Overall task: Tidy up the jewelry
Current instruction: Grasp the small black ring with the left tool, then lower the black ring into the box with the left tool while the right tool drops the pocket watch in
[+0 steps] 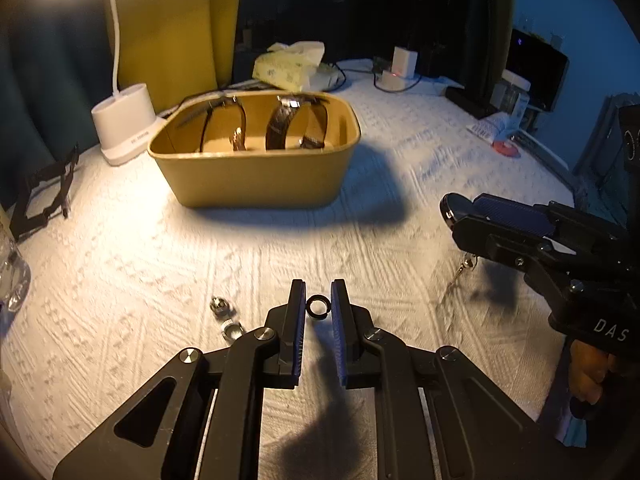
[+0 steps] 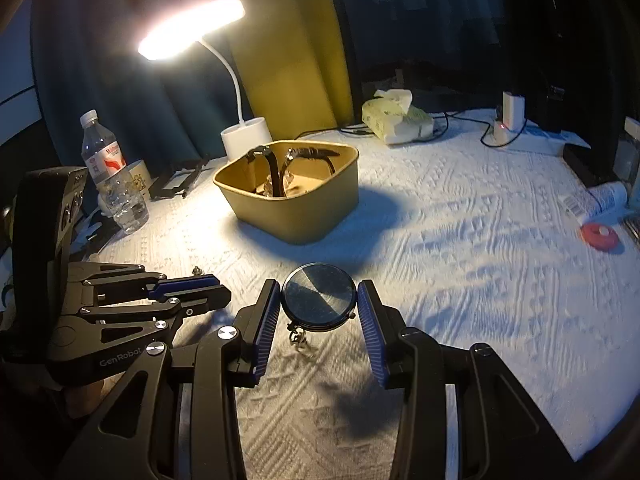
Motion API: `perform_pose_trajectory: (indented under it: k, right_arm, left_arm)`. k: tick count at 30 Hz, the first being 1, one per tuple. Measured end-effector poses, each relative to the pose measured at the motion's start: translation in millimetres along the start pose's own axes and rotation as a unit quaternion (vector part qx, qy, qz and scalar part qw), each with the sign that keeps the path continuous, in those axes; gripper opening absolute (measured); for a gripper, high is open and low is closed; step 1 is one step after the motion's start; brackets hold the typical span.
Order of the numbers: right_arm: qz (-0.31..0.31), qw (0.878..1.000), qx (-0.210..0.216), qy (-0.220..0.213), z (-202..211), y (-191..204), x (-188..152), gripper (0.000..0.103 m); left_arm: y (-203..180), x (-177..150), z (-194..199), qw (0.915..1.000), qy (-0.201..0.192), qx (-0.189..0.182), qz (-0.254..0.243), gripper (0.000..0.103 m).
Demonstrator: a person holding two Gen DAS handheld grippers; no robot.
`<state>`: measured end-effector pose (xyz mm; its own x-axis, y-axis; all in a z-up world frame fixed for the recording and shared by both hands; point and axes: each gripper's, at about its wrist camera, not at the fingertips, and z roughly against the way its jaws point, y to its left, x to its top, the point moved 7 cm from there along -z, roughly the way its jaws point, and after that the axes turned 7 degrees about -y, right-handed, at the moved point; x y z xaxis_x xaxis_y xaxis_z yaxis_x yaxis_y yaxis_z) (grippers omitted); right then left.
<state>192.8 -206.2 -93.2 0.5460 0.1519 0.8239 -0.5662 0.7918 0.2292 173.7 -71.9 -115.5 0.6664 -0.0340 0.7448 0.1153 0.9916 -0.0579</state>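
Note:
A tan box (image 1: pixel 256 184) holds several watches; it also shows in the right wrist view (image 2: pixel 296 216). My left gripper (image 1: pixel 318 307) is shut on a small black ring (image 1: pixel 318 306), held just above the white cloth. My right gripper (image 2: pixel 319 298) is shut on a round dark pocket watch (image 2: pixel 319 297) whose chain (image 2: pixel 298 340) hangs down. In the left wrist view the right gripper (image 1: pixel 464 208) shows at the right with the watch edge (image 1: pixel 450 204) and the dangling chain (image 1: pixel 466 266). Two small metal pieces (image 1: pixel 226 318) lie on the cloth left of my left gripper.
A white desk lamp (image 1: pixel 124 120) stands left of the box. A tissue pack (image 1: pixel 292 66), chargers and cables lie at the back. A water bottle (image 2: pixel 112 172) and a black stand (image 1: pixel 44 192) are at the left, a red disc (image 2: pixel 602 236) at the right.

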Motion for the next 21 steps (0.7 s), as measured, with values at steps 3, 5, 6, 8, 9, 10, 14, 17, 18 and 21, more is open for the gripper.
perform_pose_trajectory:
  k: [3, 5, 6, 8, 9, 10, 14, 17, 18, 21]
  right_arm:
    - [0.005, 1.000, -0.001, -0.005, -1.8, 2.0, 7.6, 0.040]
    - [0.008, 1.000, -0.001, -0.008, -3.5, 3.2, 12.9, 0.040]
    - [0.010, 1.000, -0.001, -0.009, -4.3, 3.6, 15.1, 0.040]
    - [0.014, 1.000, -0.001, -0.011, -6.3, 4.6, 20.6, 0.040]
    - [0.016, 1.000, -0.002, -0.013, -7.9, 5.0, 24.1, 0.040]
    - [0.018, 1.000, -0.002, -0.014, -9.0, 5.4, 26.7, 0.040]
    - [0.028, 0.999, -0.004, -0.020, -14.6, 7.1, 39.7, 0.040]
    - [0.034, 0.999, -0.006, -0.025, -20.9, 5.8, 50.0, 0.040]
    - [0.035, 0.999, -0.007, -0.025, -23.1, 5.6, 52.8, 0.040]
    - [0.040, 0.999, -0.010, -0.030, -31.6, 4.2, 62.8, 0.040]
  left_arm:
    - [4.0, 9.6, 4.1, 0.9999, -0.014, 0.001, 0.003, 0.014]
    - [7.9, 17.0, 7.1, 0.9997, -0.024, 0.003, 0.005, 0.014]
    - [9.7, 20.7, 7.9, 0.9996, -0.029, 0.004, 0.006, 0.014]
    - [14.4, 28.9, 9.9, 0.9992, -0.039, 0.006, 0.009, 0.014]
    - [16.3, 32.0, 10.6, 0.9990, -0.043, 0.007, 0.009, 0.014]
    - [18.5, 35.7, 11.2, 0.9987, -0.048, 0.007, 0.011, 0.014]
    - [26.7, 46.9, 11.8, 0.9978, -0.063, 0.006, 0.017, 0.014]
    - [32.6, 56.5, 10.2, 0.9969, -0.075, 0.003, 0.021, 0.014]
    - [33.6, 58.6, 10.2, 0.9966, -0.079, 0.003, 0.023, 0.014]
    - [38.7, 67.3, 9.5, 0.9954, -0.092, 0.002, 0.025, 0.014]
